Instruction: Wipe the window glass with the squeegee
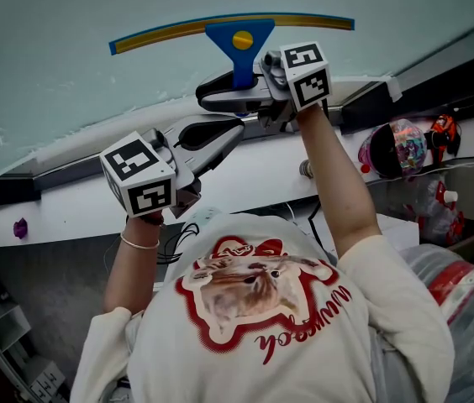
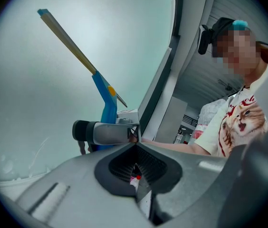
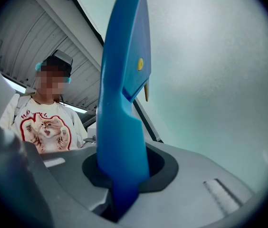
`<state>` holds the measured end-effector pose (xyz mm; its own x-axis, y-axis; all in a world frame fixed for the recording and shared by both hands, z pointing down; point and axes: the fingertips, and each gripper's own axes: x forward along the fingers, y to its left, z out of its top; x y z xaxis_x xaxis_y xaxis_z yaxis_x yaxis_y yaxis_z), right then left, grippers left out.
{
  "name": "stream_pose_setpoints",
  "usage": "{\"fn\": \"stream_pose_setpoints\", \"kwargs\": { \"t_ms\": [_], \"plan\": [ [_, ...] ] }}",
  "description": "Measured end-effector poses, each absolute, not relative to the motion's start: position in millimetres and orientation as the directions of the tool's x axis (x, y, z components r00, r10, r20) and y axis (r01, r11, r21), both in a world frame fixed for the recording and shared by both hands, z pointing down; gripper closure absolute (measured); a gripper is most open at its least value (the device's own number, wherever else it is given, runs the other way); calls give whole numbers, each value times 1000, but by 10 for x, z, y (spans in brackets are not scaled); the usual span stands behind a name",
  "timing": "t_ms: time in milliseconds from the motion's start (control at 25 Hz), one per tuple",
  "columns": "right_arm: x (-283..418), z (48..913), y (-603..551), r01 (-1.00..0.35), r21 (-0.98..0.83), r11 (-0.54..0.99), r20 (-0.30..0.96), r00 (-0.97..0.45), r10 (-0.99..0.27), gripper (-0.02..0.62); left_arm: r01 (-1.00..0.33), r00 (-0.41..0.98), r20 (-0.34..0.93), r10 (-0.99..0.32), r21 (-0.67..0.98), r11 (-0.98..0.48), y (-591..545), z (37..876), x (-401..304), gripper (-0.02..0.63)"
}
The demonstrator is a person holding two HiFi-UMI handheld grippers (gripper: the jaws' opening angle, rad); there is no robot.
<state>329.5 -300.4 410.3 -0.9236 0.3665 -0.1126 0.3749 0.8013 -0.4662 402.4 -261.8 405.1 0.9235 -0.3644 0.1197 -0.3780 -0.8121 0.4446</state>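
The squeegee [image 1: 239, 36] has a blue handle and a long yellow-and-blue blade that lies against the window glass [image 1: 69, 74]. My right gripper [image 1: 230, 95] is shut on the lower end of the blue handle [image 3: 122, 103], which stands up between its jaws in the right gripper view. Just below and to the left, my left gripper [image 1: 233, 130] is shut with nothing in it, pointing toward the right one. From the left gripper view, the squeegee [image 2: 103, 87] slants up across the glass above the right gripper [image 2: 100, 132].
A white sill [image 1: 245, 175] and a dark frame rail [image 1: 371, 99] run under the glass. A colourful bundle [image 1: 405, 145] sits on the sill at right, a small purple thing [image 1: 20, 227] at left. Plastic bags [image 1: 464, 284] lie lower right. An upright frame post [image 2: 172, 56] edges the pane.
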Motion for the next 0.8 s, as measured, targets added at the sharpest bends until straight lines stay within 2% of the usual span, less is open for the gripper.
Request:
{"fn": "stream_pose_setpoints", "kwargs": {
  "t_ms": [800],
  "plan": [
    [3301,4521,-2939,355,-563,746,-122,-929,350,512,-368,928,127,-351,475,-800,-2584,4110,4025,605]
  ]
}}
